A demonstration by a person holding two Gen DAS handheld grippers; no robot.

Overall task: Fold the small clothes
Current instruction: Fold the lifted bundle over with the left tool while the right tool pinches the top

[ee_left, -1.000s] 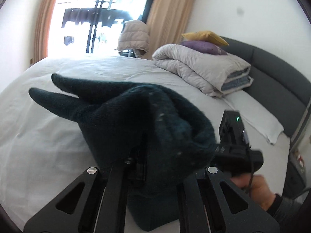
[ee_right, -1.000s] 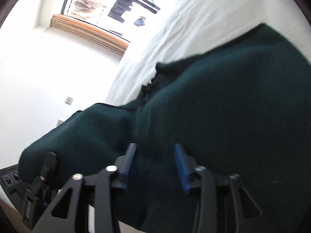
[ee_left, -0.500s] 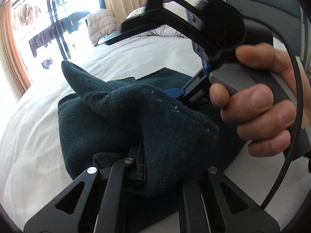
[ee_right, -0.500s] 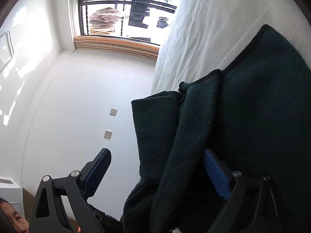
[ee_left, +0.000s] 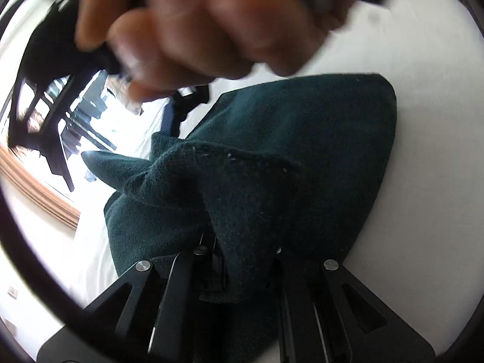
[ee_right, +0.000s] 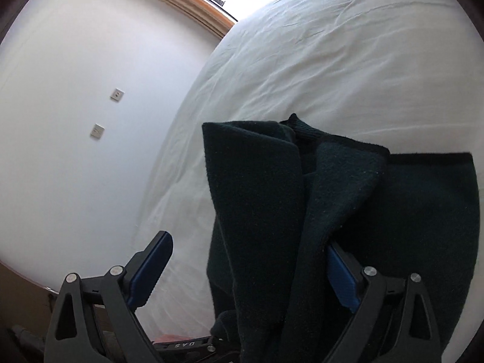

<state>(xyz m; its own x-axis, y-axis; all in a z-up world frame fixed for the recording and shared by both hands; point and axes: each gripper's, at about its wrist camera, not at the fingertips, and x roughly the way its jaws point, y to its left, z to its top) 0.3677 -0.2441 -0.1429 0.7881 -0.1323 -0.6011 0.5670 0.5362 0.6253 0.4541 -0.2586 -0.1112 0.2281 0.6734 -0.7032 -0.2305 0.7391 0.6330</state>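
Note:
A dark green fleece garment [ee_left: 287, 157] lies partly folded on the white bed sheet [ee_left: 423, 121]. My left gripper [ee_left: 239, 254] is shut on a bunched fold of it, holding that part just above the layer underneath. In the right wrist view the same garment [ee_right: 378, 211] hangs in a thick fold between the blue pads of my right gripper [ee_right: 248, 242]. Those jaws stand wide and are closing a little; the left pad [ee_right: 151, 266] is clear of the cloth and the right pad [ee_right: 341, 275] sits against it. A blurred hand [ee_left: 211, 24] fills the top of the left wrist view.
White bed sheet [ee_right: 332, 60] stretches away beyond the garment. A white wall with two socket plates [ee_right: 117, 94] runs along the bed's left side. A bright window with an orange curtain edge [ee_right: 205, 3] is at the far end.
My right gripper has let go of the cloth, opened wide and drawn back a little. My left gripper has rolled and come down with its fold; the hand holding the right gripper now looms close.

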